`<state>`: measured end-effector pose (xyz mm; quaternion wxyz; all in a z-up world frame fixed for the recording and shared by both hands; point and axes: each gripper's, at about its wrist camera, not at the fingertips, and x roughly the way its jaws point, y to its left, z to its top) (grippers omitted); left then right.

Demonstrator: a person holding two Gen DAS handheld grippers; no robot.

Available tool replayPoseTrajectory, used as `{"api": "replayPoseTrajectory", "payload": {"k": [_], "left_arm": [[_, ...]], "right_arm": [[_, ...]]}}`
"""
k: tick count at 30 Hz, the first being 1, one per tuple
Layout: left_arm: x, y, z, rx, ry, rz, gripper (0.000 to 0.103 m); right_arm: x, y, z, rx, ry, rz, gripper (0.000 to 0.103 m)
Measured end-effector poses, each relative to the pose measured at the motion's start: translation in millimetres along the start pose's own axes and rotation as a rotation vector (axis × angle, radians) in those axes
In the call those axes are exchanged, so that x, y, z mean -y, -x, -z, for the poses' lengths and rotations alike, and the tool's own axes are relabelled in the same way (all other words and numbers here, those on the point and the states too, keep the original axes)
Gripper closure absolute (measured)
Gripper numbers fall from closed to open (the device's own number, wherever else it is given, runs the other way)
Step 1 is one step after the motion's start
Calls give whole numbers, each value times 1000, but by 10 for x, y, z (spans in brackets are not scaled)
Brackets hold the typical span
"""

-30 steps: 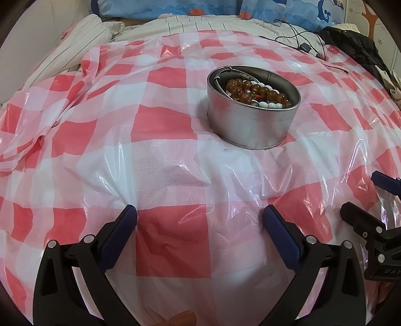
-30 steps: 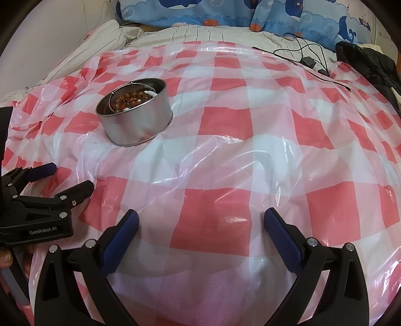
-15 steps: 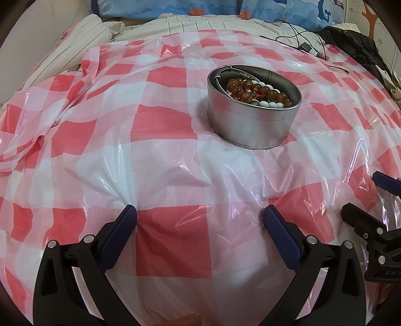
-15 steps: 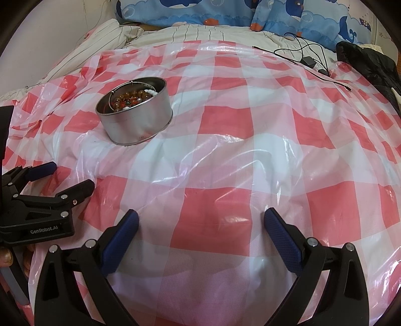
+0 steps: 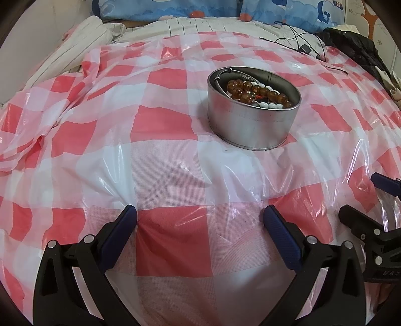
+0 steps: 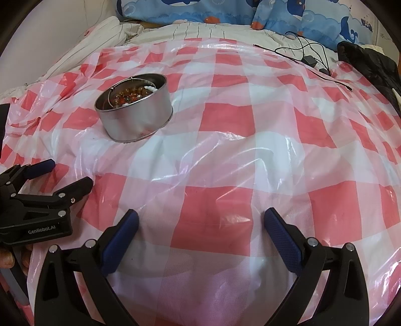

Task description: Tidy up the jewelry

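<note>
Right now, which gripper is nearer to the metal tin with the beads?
Left. The left gripper sits before the metal tin, which lies ahead, slightly right. The right gripper is farther; the tin lies well ahead to its left.

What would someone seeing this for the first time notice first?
Probably the round metal tin, standing alone on the red-and-white checked plastic sheet and holding amber-brown beads with a few white ones. Next, the open left gripper and right gripper low in front, both empty. Along the far edge lie blue whale-print pillows.
</note>
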<state>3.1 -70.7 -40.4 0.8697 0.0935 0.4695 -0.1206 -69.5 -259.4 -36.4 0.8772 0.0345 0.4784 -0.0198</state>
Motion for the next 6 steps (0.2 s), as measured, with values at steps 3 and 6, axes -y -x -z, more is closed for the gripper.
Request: {"api": "replayPoseTrajectory", "payload": {"k": [3, 6], "left_arm": [[13, 4, 5, -2, -6, -9, 6], [12, 4, 9, -2, -6, -9, 6]], "right_arm": [[-3, 5, -10, -2, 4, 4, 7], [-5, 8, -5, -3, 4, 5, 7]]}}
